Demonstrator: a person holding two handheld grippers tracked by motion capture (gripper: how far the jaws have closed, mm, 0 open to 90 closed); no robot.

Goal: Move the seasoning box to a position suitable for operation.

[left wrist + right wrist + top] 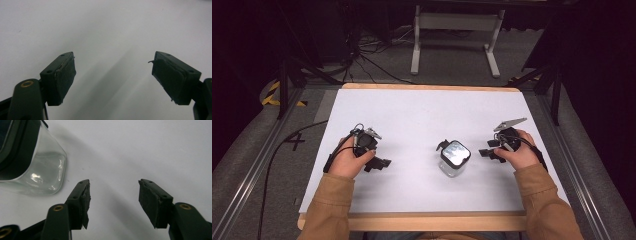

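Observation:
A small square clear glass jar [454, 159] with a dark-rimmed lid stands upright on the white table [422, 115], right of centre. In the right gripper view the jar [37, 167] shows at the upper left, its glass base just beyond the left jaw. My right gripper [488, 152] rests on the table a short way right of the jar, open, nothing between its pads [113, 202]. My left gripper [381, 164] lies well left of the jar, also open and empty, with bare white surface between its fingertips [113, 77].
The white sheet sits on a wooden board [412, 220] whose front edge runs near the person's sleeves. Metal rails [257, 160] flank both sides. A white frame [457, 35] and cables lie on the floor beyond the far edge.

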